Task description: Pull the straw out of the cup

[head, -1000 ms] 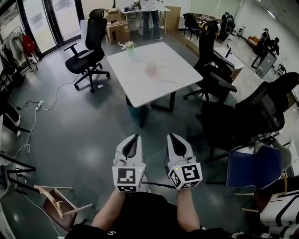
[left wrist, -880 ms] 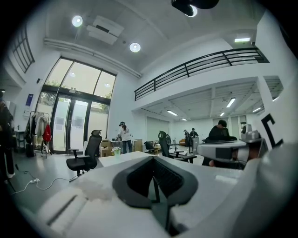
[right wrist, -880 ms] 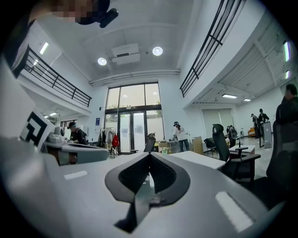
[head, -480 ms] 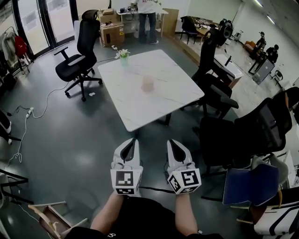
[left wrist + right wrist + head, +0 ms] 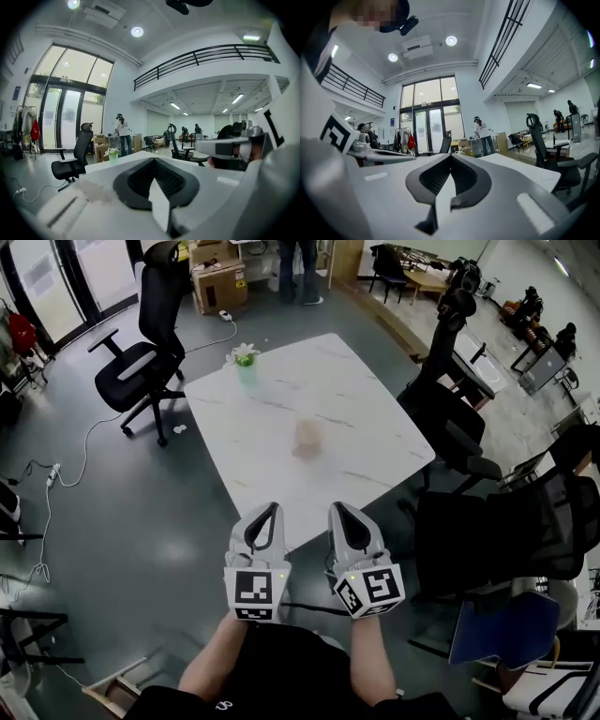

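- White, marble-veined bench stood ahead of the person, its near edge just beyond both claws.
- Left claw and right claw were held side by side and short of the bench. Each had its jaws closed tip to tip with nothing between them.
- Green vase held white flowers and stood near the bench's far left corner, well apart from the cup.
- Pale pink cup stood upright near the middle of the bench. It lay straight ahead of the gap between the two claws, so neither claw was clearly nearer.
- The straw was too blurred to make out, and its lean could not be told. It was presumably in the cup, so its long axis probably ran near upright, calling for an upward pull once a claw opened.
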The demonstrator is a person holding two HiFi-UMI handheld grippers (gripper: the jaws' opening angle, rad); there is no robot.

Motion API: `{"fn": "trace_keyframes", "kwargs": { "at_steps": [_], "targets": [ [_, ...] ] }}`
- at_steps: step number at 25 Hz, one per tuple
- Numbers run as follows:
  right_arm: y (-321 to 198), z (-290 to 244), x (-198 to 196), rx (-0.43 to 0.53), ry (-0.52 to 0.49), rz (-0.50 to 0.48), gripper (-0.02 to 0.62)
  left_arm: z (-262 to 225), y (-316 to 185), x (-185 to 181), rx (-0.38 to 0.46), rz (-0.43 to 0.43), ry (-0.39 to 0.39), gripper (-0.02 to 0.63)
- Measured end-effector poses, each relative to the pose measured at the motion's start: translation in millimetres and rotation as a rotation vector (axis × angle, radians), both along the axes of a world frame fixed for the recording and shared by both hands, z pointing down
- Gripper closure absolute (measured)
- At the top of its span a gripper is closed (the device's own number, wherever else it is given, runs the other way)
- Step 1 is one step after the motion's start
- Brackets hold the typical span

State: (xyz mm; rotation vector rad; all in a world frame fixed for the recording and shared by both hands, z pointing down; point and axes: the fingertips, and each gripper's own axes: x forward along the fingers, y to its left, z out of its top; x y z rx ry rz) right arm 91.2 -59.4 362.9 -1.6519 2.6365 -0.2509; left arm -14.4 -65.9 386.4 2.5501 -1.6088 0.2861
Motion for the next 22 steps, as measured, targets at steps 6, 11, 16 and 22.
{"fn": "trace_keyframes", "kwargs": {
  "at_steps": [6, 11, 16, 22],
  "targets": [
    [-59, 8, -17, -0.019, 0.021, -0.021, 0.591, 14, -62, 4, -0.043, 0.031, 0.014, 0.604],
    [-85, 25, -6, -0.068, 0.037, -0.015, 0.591, 24, -90, 14, -0.071, 0.039, 0.017, 0.604],
    [-108, 39, -6, -0.108, 0.064, -0.051, 0.591, 38, -110, 16, -0.110, 0.016, 0.024, 0.604],
    [-138, 63, -10, -0.153, 0.106, -0.101, 0.589, 64, -131, 18, -0.167, -0.013, 0.042, 0.604]
  ]
}}
